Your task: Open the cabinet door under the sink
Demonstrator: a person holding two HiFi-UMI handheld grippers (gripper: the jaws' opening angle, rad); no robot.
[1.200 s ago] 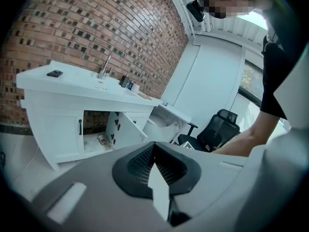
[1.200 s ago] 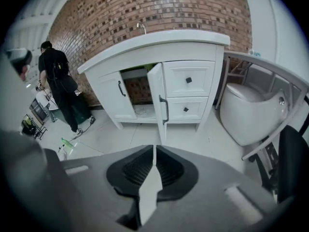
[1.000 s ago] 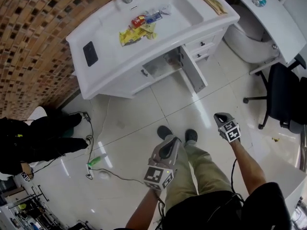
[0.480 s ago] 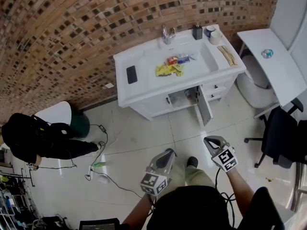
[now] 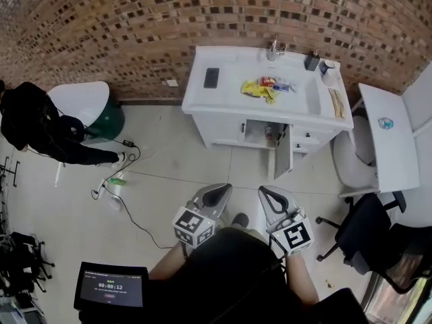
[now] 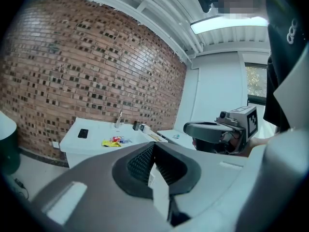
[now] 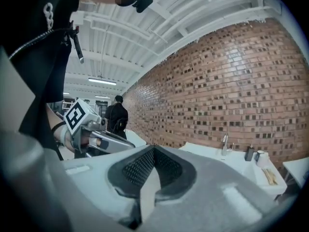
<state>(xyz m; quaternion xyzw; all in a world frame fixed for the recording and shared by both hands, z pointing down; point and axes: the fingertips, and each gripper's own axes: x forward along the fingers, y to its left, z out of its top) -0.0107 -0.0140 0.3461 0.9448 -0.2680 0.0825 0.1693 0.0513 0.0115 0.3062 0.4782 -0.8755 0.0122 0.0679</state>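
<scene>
Bright, even light falls from ceiling panels (image 6: 227, 24); the pale floor (image 5: 196, 160) reflects it softly, with faint shadows. Fisheye distortion bends the brick wall (image 5: 135, 19) towards the edges; both gripper views darken at the corners.

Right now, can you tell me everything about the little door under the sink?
The cabinet door is a plain white panel, probably painted wood. It stands upright and swung wide open, hinged at the opening's right side in the head view, jutting from the vanity over the shiny floor tiles. Nothing touches its free edge.

Left tongs (image 6: 153, 151) tips together, empty; white sink vanity (image 6: 91, 140) against brick wall (image 6: 87, 71); right tongs (image 6: 193, 128) at right.
</scene>
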